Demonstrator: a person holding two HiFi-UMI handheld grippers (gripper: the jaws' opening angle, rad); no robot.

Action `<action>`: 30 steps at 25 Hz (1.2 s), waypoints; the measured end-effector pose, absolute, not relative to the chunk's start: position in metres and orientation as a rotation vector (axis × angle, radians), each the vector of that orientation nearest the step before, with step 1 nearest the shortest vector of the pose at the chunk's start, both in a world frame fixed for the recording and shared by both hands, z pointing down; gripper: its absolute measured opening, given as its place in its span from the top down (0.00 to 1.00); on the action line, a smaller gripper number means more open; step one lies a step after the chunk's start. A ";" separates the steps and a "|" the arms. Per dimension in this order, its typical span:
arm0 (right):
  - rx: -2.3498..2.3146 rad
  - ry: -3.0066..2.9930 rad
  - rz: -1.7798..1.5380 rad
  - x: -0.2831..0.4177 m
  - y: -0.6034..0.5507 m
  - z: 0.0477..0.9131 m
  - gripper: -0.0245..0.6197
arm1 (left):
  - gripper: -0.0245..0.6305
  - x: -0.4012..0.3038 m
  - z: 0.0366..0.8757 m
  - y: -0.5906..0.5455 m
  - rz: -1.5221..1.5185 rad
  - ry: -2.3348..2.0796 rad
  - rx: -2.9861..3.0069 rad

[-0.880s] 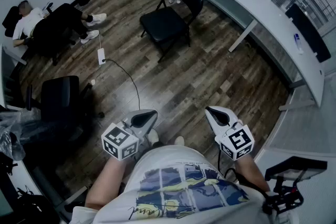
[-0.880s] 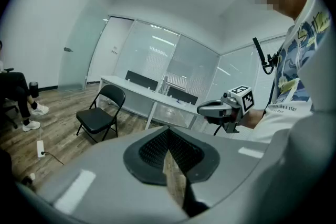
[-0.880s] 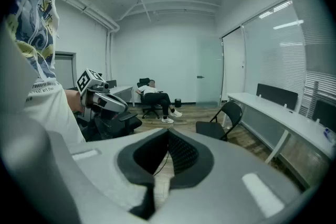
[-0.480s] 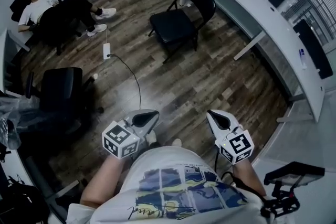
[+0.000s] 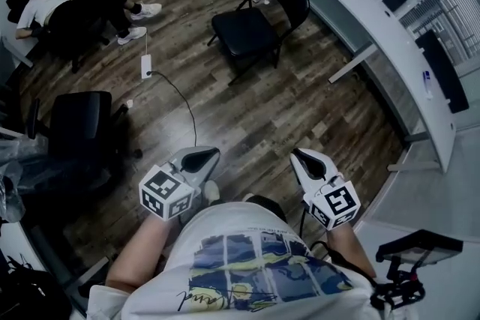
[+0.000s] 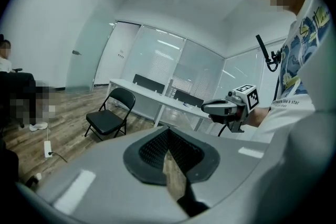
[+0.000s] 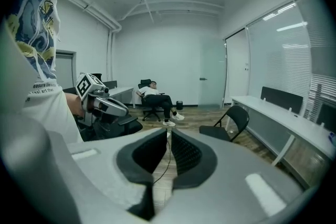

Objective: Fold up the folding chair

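Observation:
The black folding chair (image 5: 251, 26) stands unfolded on the wood floor near the long white desk, well ahead of me; it also appears in the left gripper view (image 6: 109, 119) and the right gripper view (image 7: 231, 126). My left gripper (image 5: 201, 156) is held in front of my body, shut and empty, its pads together (image 6: 167, 136). My right gripper (image 5: 304, 160) hangs beside it, shut with only a thin slit between the pads (image 7: 169, 136) and nothing in it. Both point toward the chair, far from it.
A long white desk (image 5: 375, 19) runs along the right. A black office chair (image 5: 79, 135) stands at the left. A person (image 5: 52, 7) reclines in another chair at the far left. A power strip (image 5: 146, 65) with its cable lies on the floor. A stand (image 5: 416, 251) is at lower right.
The head view has swung slightly, so the room sits a little differently in the picture. Both grippers stay shut and empty in front of my body.

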State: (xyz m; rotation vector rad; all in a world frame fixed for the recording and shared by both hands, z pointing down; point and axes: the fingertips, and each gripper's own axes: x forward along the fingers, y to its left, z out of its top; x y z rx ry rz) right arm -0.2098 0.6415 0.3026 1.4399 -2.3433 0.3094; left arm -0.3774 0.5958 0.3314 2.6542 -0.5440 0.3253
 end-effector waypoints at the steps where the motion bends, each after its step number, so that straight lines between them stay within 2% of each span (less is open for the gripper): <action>1: 1.452 -2.333 0.314 -0.211 0.641 0.303 0.93 | 0.96 -0.379 0.334 0.594 0.326 -0.535 2.654; 7: 1.525 -2.276 0.364 -0.202 0.645 0.306 0.91 | 0.95 -0.380 0.344 0.582 0.294 -0.490 2.631; 10: 1.548 -2.251 0.388 -0.190 0.641 0.309 0.88 | 0.90 -0.370 0.344 0.574 0.287 -0.471 2.636; 17: 1.524 -2.290 0.397 -0.168 0.605 0.315 0.84 | 0.89 -0.347 0.347 0.544 0.299 -0.516 2.621; 26: 1.495 -2.384 0.410 -0.077 0.534 0.317 0.84 | 0.86 -0.260 0.332 0.483 0.334 -0.598 2.634; 30: 1.485 -2.396 0.388 -0.065 0.518 0.312 0.84 | 0.86 -0.251 0.320 0.465 0.319 -0.644 2.650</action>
